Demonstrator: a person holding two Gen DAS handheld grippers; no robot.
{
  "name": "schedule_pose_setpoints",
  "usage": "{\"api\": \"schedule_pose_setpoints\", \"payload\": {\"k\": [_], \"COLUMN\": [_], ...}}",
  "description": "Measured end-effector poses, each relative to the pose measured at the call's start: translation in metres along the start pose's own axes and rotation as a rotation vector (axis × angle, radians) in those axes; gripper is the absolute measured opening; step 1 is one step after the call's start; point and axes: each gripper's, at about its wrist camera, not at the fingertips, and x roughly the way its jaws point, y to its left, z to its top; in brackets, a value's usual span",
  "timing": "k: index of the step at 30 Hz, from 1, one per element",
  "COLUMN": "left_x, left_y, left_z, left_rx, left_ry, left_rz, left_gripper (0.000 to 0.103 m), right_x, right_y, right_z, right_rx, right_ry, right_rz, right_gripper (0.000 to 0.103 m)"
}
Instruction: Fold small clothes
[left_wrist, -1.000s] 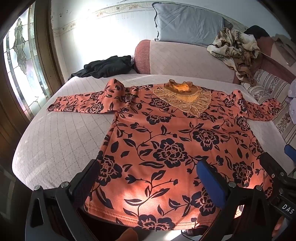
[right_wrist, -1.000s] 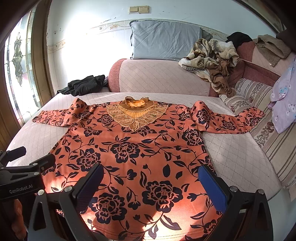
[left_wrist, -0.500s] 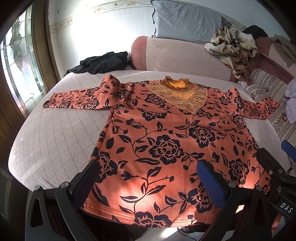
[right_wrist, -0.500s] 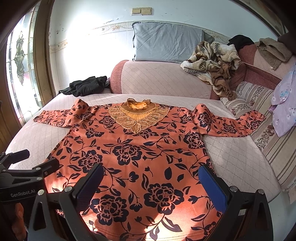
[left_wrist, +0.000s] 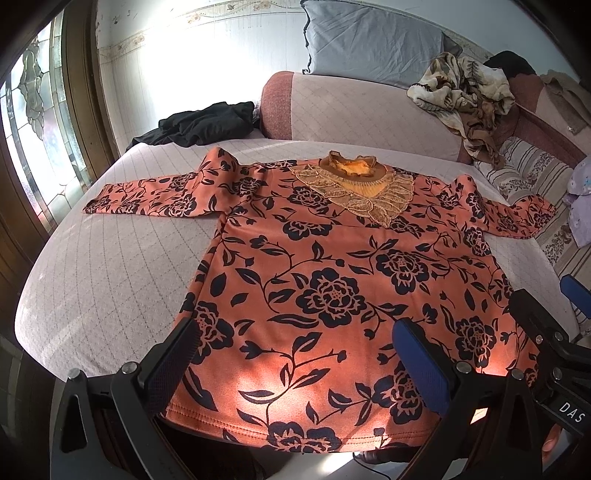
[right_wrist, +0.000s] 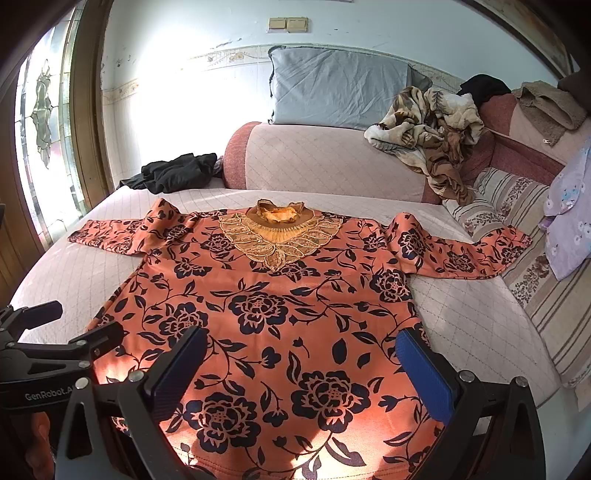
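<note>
An orange top with black flowers (left_wrist: 332, 280) (right_wrist: 273, 317) lies flat and face up on the bed, both sleeves spread out to the sides. Its gold lace collar (left_wrist: 358, 184) (right_wrist: 277, 232) points toward the sofa back. My left gripper (left_wrist: 295, 358) hovers open above the hem's left part, nothing between its fingers. My right gripper (right_wrist: 301, 365) hovers open above the hem's right part, also holding nothing. The left gripper's body (right_wrist: 44, 354) shows at the left edge of the right wrist view, and the right gripper's body (left_wrist: 546, 350) shows at the right of the left wrist view.
The quilted pink bed cover (left_wrist: 110, 266) ends at a rounded near edge. A black garment (left_wrist: 207, 123) lies at the far left corner. A grey pillow (right_wrist: 340, 88) and a crumpled brown blanket (right_wrist: 432, 122) sit on the sofa back. A striped cushion (right_wrist: 517, 236) and lilac cloth (right_wrist: 569, 221) are at the right.
Both grippers have risen and drawn back slightly from the hem, so the top sits a little farther off in both views. The top has not moved.
</note>
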Motion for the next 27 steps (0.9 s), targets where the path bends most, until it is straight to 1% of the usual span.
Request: {"api": "schedule_pose_setpoints", "payload": {"k": [10, 15, 18, 22, 24, 25, 27], "left_x": [0.000, 0.000, 0.000, 0.000, 0.001, 0.003, 0.010], "left_y": [-0.001, -0.002, -0.002, -0.001, 0.001, 0.003, 0.011], "left_z": [-0.001, -0.001, -0.001, -0.001, -0.001, -0.001, -0.002], "left_rx": [0.005, 0.004, 0.005, 0.004, -0.004, -0.014, -0.048], "left_ry": [-0.002, -0.001, -0.001, 0.001, 0.004, 0.009, 0.028], "left_rz": [0.001, 0.002, 0.001, 0.000, -0.007, -0.016, -0.034], "left_gripper": [0.103, 0.103, 0.103, 0.103, 0.103, 0.103, 0.103], "right_x": [-0.001, -0.002, -0.002, -0.002, -0.002, -0.001, 0.008], "right_y": [0.001, 0.001, 0.001, 0.002, 0.001, 0.001, -0.002], "right_z": [0.002, 0.002, 0.001, 0.001, 0.001, 0.001, -0.001], "right_rx": [-0.009, 0.007, 0.008, -0.012, 0.006, 0.008, 0.006], "right_ry": [-0.026, -0.044, -0.042, -0.018, -0.031, -0.021, 0.050], "right_rz": [-0.003, 0.004, 0.004, -0.007, 0.005, 0.013, 0.047], "right_gripper": [0.103, 0.103, 0.103, 0.103, 0.103, 0.103, 0.103]}}
